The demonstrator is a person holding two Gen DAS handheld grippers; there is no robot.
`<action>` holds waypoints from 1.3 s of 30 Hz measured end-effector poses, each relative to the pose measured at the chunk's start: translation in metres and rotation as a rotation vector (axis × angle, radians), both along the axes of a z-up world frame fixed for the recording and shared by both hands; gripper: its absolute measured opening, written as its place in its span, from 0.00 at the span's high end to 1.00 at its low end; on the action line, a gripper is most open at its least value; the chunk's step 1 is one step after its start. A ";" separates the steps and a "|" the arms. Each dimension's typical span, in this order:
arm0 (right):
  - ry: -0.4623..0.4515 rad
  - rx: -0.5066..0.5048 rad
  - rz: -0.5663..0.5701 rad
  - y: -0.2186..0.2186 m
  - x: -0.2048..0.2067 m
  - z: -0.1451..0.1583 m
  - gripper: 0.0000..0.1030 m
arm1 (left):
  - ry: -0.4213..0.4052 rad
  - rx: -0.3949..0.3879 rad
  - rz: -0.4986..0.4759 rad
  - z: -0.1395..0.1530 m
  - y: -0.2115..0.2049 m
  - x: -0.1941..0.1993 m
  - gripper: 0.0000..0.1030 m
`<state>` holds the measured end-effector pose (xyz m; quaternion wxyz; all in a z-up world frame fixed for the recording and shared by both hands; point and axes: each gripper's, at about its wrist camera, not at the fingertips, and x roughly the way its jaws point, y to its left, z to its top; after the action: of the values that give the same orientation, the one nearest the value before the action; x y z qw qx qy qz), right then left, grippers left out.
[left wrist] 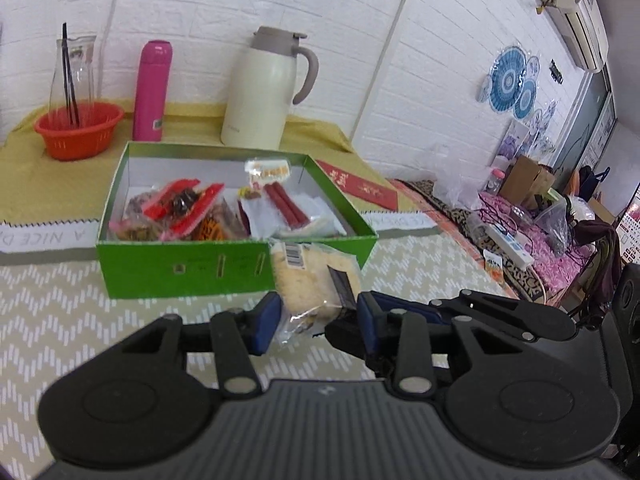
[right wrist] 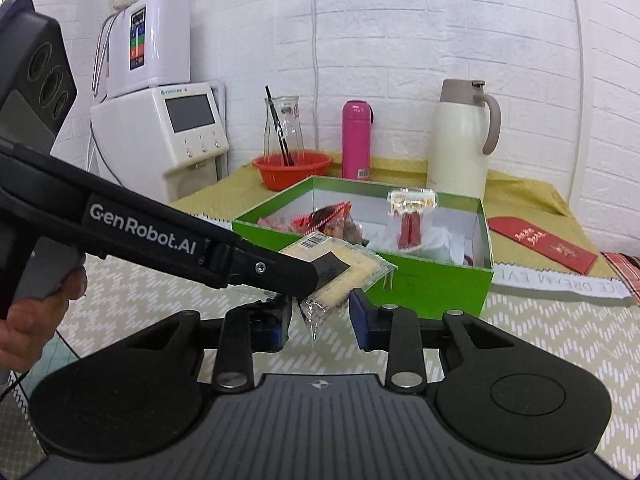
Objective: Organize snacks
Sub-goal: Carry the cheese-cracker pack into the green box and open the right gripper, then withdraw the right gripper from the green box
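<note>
Red-orange basket [left wrist: 80,132] is seen far left on the yellow cloth, with a glass carafe [left wrist: 76,68] standing in it. Next to it a pink flask [left wrist: 152,92] is stood upright, then a cream jug [left wrist: 260,92] against the white wall. Green box [left wrist: 180,268] is placed in front of them, lid off, already loaded with mixed wrapped snacks; red sausage sticks [left wrist: 288,204] are seen towards its right side. Cake packet [left wrist: 304,276], pale, clear-wrapped and with its barcode end up, is held outside the box, just in front of its near wall. Left gripper [left wrist: 316,320] is clamped on the packet, its blue pads pressed against the wrapper; in the right wrist view its finger is seen reaching in from the left across the packet. Right gripper [right wrist: 320,320] is positioned at the packet's lower end: jaws apart, wrapper tail between them, a gap visible at the right-hand pad, so no grip is shown. Red envelope [left wrist: 360,188] is laid flat on the cloth to the right of the box.
</note>
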<state>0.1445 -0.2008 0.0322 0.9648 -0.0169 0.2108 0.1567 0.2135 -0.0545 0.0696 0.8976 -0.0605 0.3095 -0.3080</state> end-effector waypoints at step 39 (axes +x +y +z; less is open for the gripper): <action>-0.120 -0.135 -0.007 -0.006 0.103 -0.022 0.00 | -0.099 -0.045 0.185 -0.004 -0.009 0.101 0.05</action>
<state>0.2472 -0.2073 0.0100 0.9728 -0.0907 0.1629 0.1376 0.3147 -0.0640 0.0658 0.9348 -0.0934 0.2510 -0.2334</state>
